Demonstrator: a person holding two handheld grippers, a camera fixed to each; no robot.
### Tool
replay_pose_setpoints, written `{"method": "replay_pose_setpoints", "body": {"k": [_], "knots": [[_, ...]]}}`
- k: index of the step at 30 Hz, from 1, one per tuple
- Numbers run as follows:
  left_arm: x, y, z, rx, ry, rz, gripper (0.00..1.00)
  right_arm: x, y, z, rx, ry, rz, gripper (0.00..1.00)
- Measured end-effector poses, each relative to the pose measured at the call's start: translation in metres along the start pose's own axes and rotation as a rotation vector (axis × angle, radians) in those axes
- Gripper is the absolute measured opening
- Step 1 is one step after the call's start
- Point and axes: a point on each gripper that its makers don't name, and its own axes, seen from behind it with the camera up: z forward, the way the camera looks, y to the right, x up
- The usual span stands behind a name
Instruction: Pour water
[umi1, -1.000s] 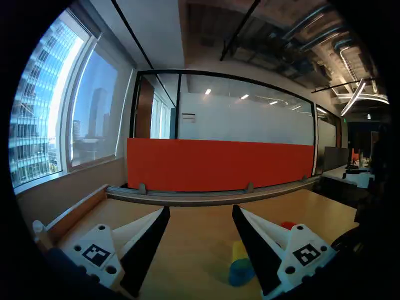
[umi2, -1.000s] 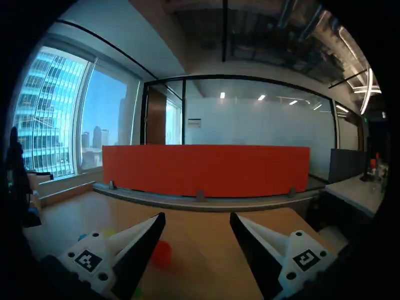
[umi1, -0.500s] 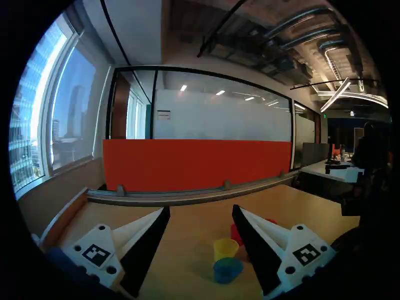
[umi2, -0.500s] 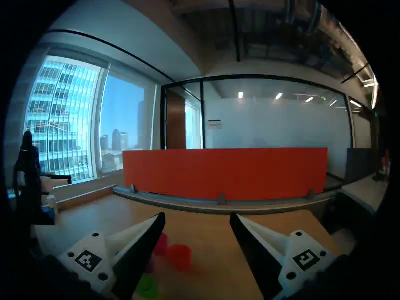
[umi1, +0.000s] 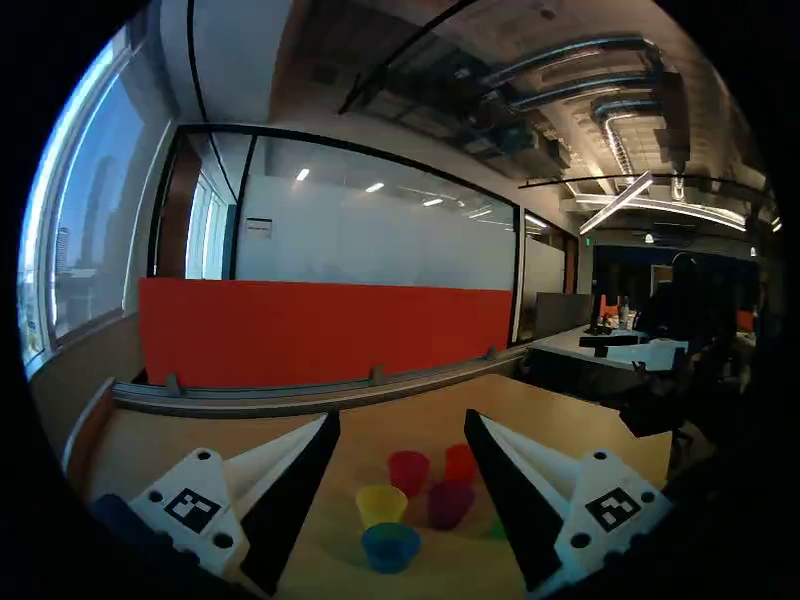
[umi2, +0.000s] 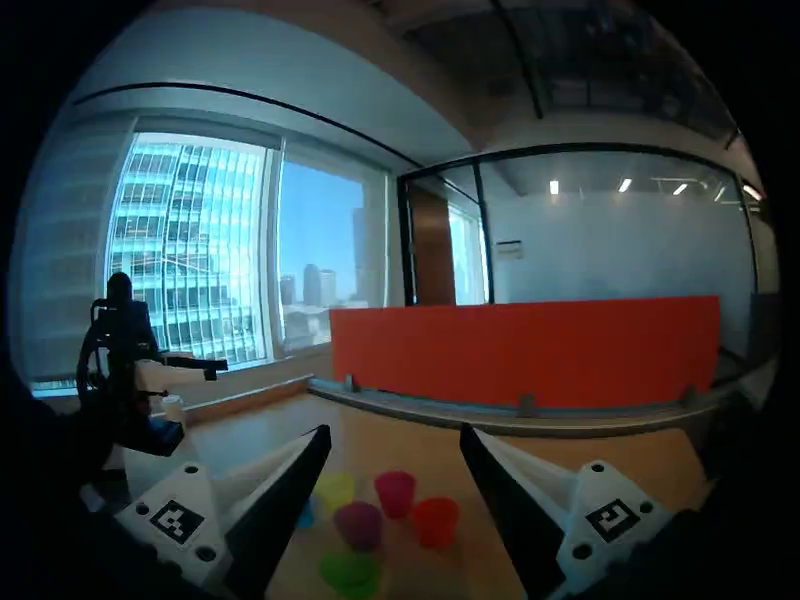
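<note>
Several small coloured cups stand clustered on the wooden table (umi1: 400, 415). The left gripper view has a blue cup (umi1: 390, 547) nearest, then yellow (umi1: 381, 504), purple (umi1: 448, 503), pink (umi1: 408, 471) and red (umi1: 460, 462). My left gripper (umi1: 400, 420) hangs open above and short of them, holding nothing. From the right gripper view I see the green cup (umi2: 349, 572) nearest, with purple (umi2: 358, 524), red (umi2: 435, 520), pink (umi2: 395, 492) and yellow (umi2: 335, 490) behind. My right gripper (umi2: 394, 432) is open too, with nothing between its fingers.
An orange partition (umi1: 320, 330) on a grey rail closes off the table's far edge. A dark device with white parts (umi2: 125, 370) stands at the left by the windows. Another desk with dark shapes (umi1: 640, 350) lies to the right.
The left gripper view has swung right and the right gripper view left, bringing the cup cluster between each pair of fingers. Both grippers' fingers stay as wide apart as before.
</note>
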Motion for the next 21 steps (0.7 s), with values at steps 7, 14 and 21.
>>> {"method": "replay_pose_setpoints", "body": {"k": [7,14,21], "knots": [[-0.006,0.005,0.001,-0.041,-0.043,0.019,0.93,-0.006,-0.002,0.001,0.025,-0.046,-0.018,1.0],[-0.023,0.01,0.002,-0.086,-0.113,0.051,0.93,-0.026,-0.007,-0.003,0.06,-0.136,-0.058,1.0],[-0.037,0.014,0.005,-0.128,-0.158,0.043,0.93,-0.04,-0.012,-0.007,0.09,-0.205,-0.072,1.0]]}}
